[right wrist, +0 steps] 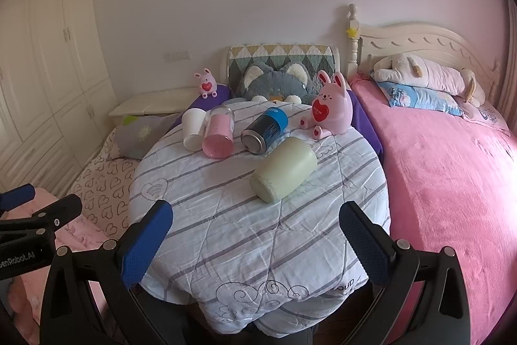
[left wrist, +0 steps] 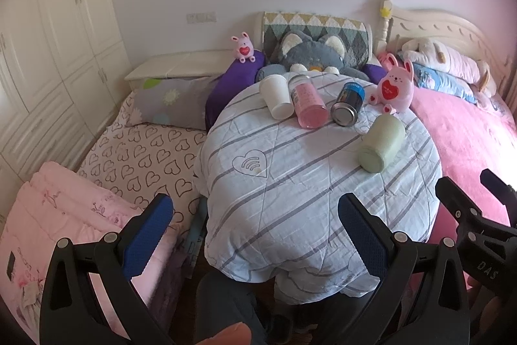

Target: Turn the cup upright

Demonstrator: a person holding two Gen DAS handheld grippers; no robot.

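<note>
A round desk [right wrist: 258, 231] draped in a striped quilt is seen ahead of both grippers, with a pink bed [right wrist: 452, 183] at three o'clock. On the quilt four containers lie on their sides: a pale green cup [right wrist: 284, 170] nearest, toward one o'clock from the right gripper [right wrist: 255, 238], and behind it a blue can [right wrist: 265, 131], a pink bottle [right wrist: 219, 134] and a white cup [right wrist: 193, 128] in a row at twelve to eleven o'clock. A pink rabbit toy [right wrist: 329, 112] sits at one o'clock beyond them. The green cup is judged the likely target; its base faces the cameras and its mouth points away. It appears stiff, matte and light, so a hold across the barrel near mid-height is judged best, the soft quilt giving poor footing once upright. The right gripper's fingers are held wide apart and empty; the left gripper [left wrist: 255, 238] likewise shows its fingers spread, with nothing between them.
</note>
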